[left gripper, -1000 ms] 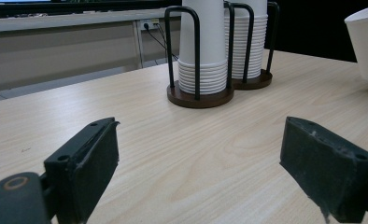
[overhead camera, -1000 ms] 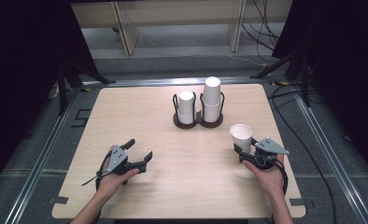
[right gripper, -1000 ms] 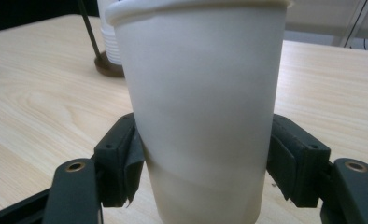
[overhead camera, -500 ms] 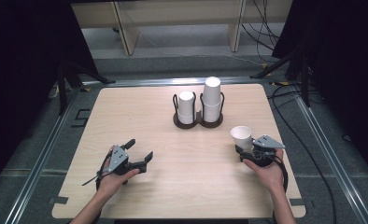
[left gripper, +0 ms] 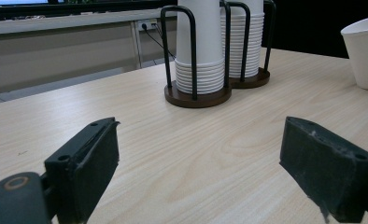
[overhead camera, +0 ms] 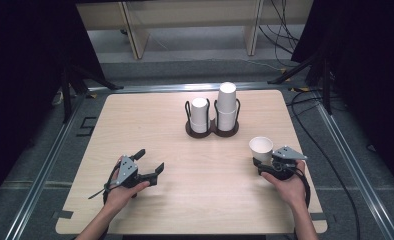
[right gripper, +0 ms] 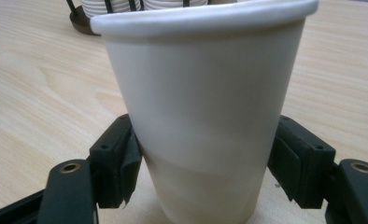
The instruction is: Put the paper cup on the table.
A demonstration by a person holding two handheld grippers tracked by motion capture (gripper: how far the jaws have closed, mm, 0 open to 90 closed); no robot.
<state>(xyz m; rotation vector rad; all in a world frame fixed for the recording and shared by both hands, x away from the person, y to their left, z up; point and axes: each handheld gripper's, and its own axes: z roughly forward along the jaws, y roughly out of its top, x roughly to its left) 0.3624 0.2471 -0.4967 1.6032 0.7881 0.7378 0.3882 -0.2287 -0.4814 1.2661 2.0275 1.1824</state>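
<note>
item: single white paper cup point(right gripper: 205, 116), set upright on the table point(overhead camera: 185, 200) at the right gripper point(overhead camera: 265, 165)

right gripper jaws have just been opening; the cup stands between them, right pad clear of the wall, left pad at most brushing it (a release, by the look of it). against the frame a second ago the cup sits a touch lower, near the table's right edge, well apart from the cup holder point(overhead camera: 212, 127) and its stacks. left gripper point(overhead camera: 150, 167) rests wide and empty on the table.
</note>
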